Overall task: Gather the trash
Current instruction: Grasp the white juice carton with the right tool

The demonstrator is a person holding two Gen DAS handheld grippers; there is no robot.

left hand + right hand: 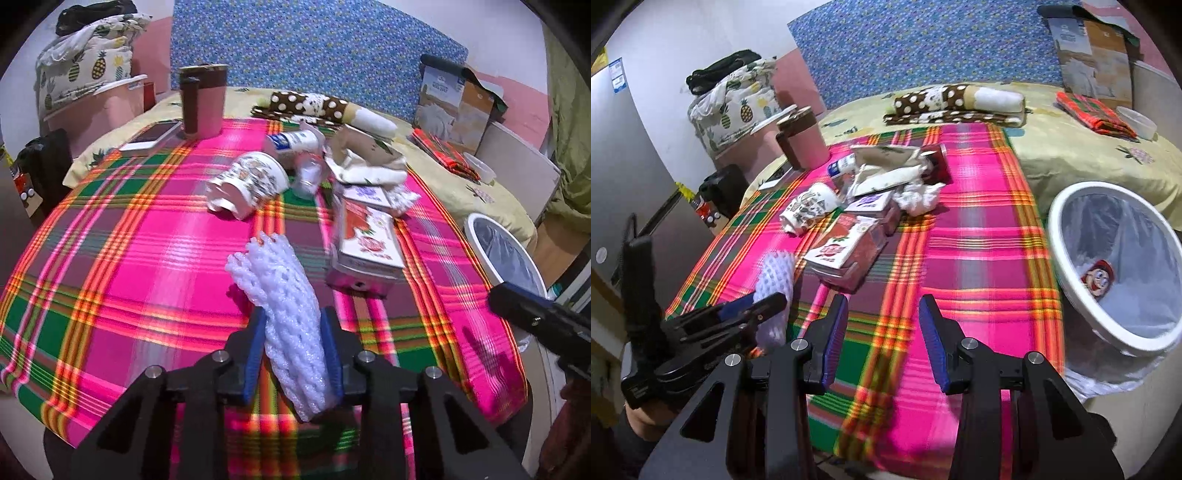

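Left wrist view: left tongs (293, 354) clenched around white foam net (284, 306), lifted above the pink plaid cloth (129, 258) on the bed. Right tongs (882, 332) spread apart, gripping nothing. Paper cup (247, 184) and carton (364, 236) lie ahead; white bin (1115, 266) stands beside the bed, right side

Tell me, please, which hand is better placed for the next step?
Left. Its gripper already holds the white foam net, ready for the bin. The right gripper is open and empty.
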